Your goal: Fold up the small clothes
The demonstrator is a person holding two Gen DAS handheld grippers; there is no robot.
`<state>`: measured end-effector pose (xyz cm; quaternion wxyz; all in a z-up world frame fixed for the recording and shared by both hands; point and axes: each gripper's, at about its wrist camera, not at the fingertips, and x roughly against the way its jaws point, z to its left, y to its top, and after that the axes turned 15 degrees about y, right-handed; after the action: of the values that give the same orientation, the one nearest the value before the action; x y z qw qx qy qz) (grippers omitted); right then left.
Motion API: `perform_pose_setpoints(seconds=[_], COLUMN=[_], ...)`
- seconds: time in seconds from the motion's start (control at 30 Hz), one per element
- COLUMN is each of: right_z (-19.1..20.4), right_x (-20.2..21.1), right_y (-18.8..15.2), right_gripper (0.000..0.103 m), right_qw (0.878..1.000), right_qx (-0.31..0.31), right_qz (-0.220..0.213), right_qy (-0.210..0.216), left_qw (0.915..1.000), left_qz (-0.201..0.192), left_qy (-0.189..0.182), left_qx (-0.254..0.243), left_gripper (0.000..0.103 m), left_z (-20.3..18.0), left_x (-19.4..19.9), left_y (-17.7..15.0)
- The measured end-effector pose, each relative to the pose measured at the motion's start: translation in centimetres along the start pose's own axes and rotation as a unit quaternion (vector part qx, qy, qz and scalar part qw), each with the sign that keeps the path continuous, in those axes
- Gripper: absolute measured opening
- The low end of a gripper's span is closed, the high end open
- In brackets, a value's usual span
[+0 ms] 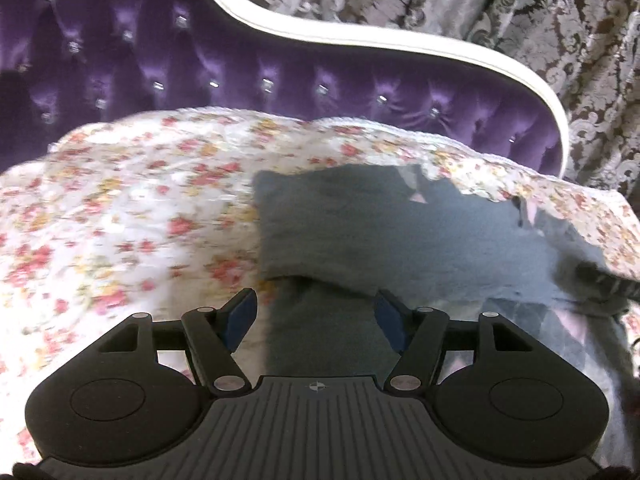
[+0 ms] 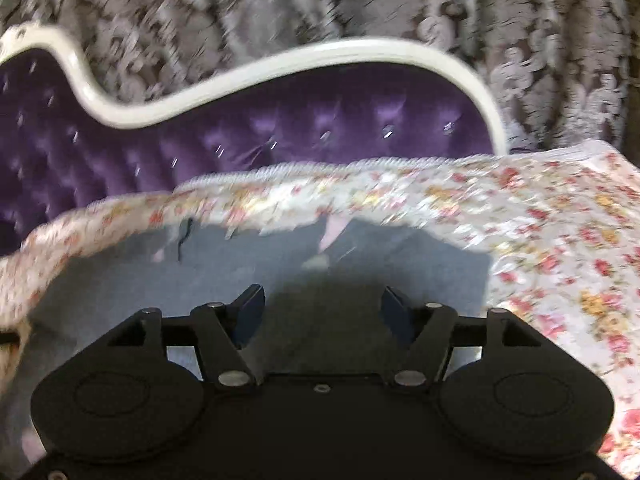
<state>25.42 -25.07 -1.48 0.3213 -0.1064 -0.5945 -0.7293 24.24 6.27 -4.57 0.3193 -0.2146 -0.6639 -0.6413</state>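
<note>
A small grey garment (image 1: 400, 232) lies on the floral bedspread (image 1: 120, 208), with a folded layer whose edge runs across just ahead of my left gripper (image 1: 316, 316). That gripper hangs open over the grey cloth, and nothing is between its blue pads. In the right wrist view the same grey garment (image 2: 248, 256) spreads out under my right gripper (image 2: 322, 312), whose jaws stand wide apart with only the cloth below them, not pinched. A pale pink lining (image 2: 332, 232) shows at the garment's far edge.
A purple tufted headboard (image 1: 240, 72) with a white curved frame (image 1: 360, 40) rises behind the bed. Grey patterned curtains (image 1: 520, 20) hang beyond it. The floral bedspread (image 2: 560, 240) extends to the right of the garment. A dark striped object (image 1: 612, 284) enters at the right edge.
</note>
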Motion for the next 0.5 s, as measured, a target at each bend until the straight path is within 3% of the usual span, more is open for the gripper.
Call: perform_pose_setpoints(seconds=[0.13, 0.2, 0.33, 0.5], right_z=[-1.1, -1.0, -0.3, 0.7], right_x=[-2.4, -2.6, -3.0, -3.1], right_y=[-1.1, -1.3, -1.6, -2.5], right_gripper=[0.076, 0.081, 0.092, 0.102], right_qw=[0.997, 0.998, 0.998, 0.998], right_qx=[-0.036, -0.022, -0.004, 0.020], right_qz=[0.063, 0.054, 0.063, 0.063], right_qy=[0.003, 0.000, -0.005, -0.016], left_qw=[0.9998, 0.9993, 0.9974, 0.9973], left_qz=[0.011, 0.017, -0.002, -0.006], left_qy=[0.004, 0.018, 0.046, 0.053], left_qx=[-0.014, -0.026, -0.056, -0.050], left_gripper=[0.064, 0.064, 0.079, 0.089], left_z=[-2.1, -3.0, -4.0, -4.0], left_x=[-2.3, -3.7, -4.5, -4.5], left_y=[0.9, 0.8, 0.0, -0.3])
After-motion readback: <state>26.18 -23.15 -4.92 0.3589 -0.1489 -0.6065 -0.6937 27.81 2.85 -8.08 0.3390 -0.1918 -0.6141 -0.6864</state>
